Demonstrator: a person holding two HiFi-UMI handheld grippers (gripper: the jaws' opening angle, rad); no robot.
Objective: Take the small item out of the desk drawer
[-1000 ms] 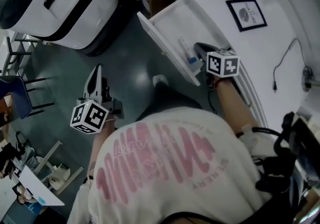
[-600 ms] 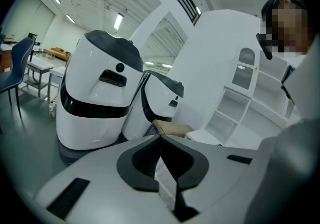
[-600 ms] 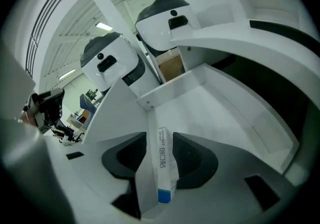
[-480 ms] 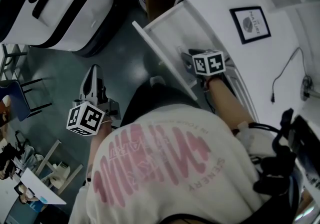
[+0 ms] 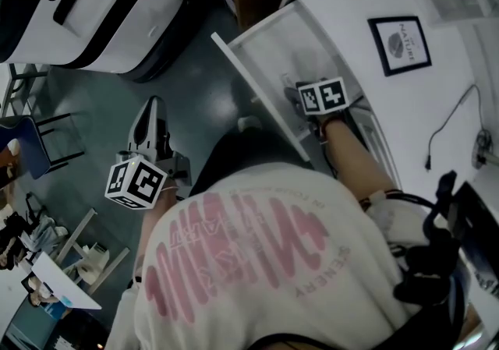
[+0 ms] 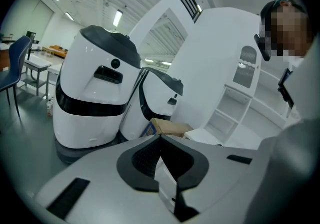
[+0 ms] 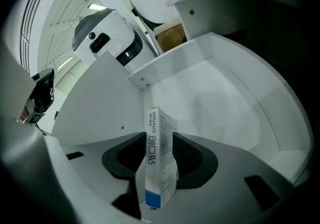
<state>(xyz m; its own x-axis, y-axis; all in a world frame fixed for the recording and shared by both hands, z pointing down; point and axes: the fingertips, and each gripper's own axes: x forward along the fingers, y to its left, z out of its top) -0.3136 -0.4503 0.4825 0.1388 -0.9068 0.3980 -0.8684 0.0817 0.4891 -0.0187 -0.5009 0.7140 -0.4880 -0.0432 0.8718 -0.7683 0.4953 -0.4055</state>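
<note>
Small box (image 7: pixel 156 168): narrow white carton with dark print and a blue band at its near end. It lies in the open white drawer (image 7: pixel 220 93), lower centre of frame, between the jaws of the right tongs (image 7: pixel 160 140), which have just opened wide. Left tongs (image 6: pixel 160 139): closed, empty.

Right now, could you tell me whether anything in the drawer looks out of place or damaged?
Nothing stands out. The small box looks intact in the open drawer, nothing spilled; it stands between the jaws of the right gripper, which have just been opening.
</note>
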